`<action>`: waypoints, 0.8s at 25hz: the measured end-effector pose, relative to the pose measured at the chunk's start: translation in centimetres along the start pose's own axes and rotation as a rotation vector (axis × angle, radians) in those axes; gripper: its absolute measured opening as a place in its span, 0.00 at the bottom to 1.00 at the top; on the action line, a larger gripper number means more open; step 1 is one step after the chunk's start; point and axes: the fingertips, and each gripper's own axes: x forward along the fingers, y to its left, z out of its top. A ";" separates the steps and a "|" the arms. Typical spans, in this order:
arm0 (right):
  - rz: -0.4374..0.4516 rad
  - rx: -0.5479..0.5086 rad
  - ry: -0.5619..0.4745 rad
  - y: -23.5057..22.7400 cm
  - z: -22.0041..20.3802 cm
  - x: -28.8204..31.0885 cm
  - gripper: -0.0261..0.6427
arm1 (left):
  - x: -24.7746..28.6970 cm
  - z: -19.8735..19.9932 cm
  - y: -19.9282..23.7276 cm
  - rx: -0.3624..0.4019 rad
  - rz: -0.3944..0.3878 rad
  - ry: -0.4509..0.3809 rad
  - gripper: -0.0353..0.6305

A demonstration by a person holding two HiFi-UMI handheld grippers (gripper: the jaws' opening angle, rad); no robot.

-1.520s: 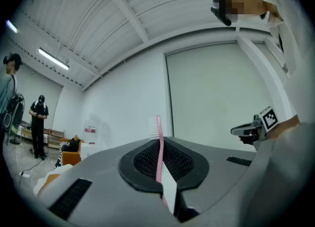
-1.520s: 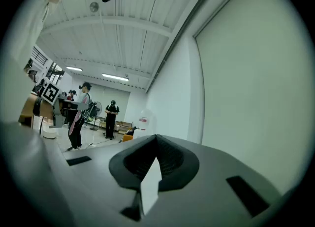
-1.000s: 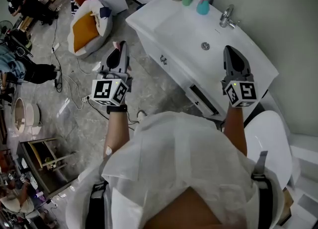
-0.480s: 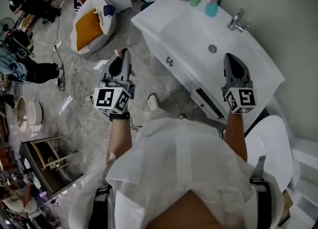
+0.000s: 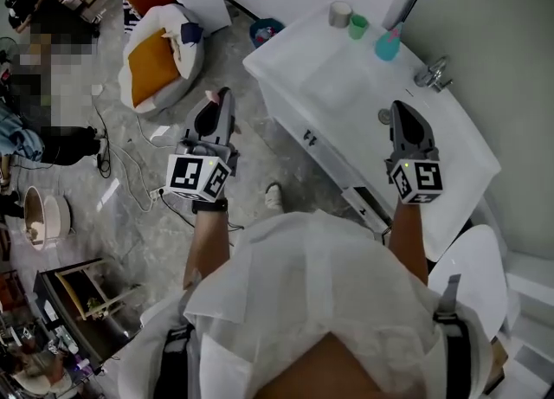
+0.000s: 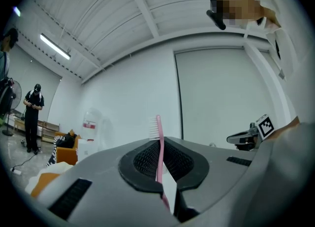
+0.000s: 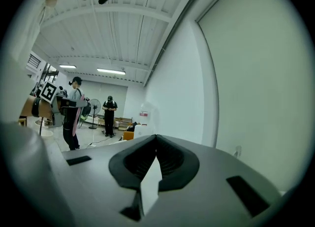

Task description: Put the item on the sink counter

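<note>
My left gripper [image 5: 222, 101] is shut on a pink toothbrush [image 6: 159, 145], which stands upright between the pads with its white bristles on top. It hangs over the grey floor, left of the white sink counter [image 5: 463, 159]. The toothbrush's pink tip [image 5: 209, 94] shows beside the jaws in the head view. My right gripper [image 5: 401, 112] is shut with nothing in it, over the counter near the drain. The right gripper view shows the closed jaws [image 7: 156, 145], with the left gripper [image 7: 66, 104] far off to the left.
On the counter's far end stand a grey roll [image 5: 340, 14], a green cup [image 5: 357, 27] and a teal soap bottle [image 5: 387, 42]; a chrome faucet [image 5: 433, 73] is at the wall. A white and orange beanbag [image 5: 156, 51], cables and people lie left. A white toilet [image 5: 472, 276] is lower right.
The head view has shifted: the sink counter now sits further right and lower in it. Both grippers stay raised and shut, the toothbrush still in the left one.
</note>
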 end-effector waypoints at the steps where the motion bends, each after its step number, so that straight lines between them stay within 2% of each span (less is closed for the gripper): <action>1: -0.002 -0.003 -0.003 0.5 0.3 1.3 0.05 | 0.5 0.1 1.3 0.002 -0.005 -0.005 0.07; 6: -0.017 -0.004 -0.009 3.0 0.9 7.1 0.05 | 2.5 0.2 7.4 -0.001 -0.028 -0.019 0.07; 11: -0.043 0.007 -0.008 5.0 0.8 10.6 0.05 | 3.2 -0.2 11.7 -0.007 -0.049 -0.019 0.07; 20: -0.062 0.011 0.044 4.7 -1.1 15.2 0.05 | 6.9 -2.4 15.3 -0.059 -0.065 0.003 0.07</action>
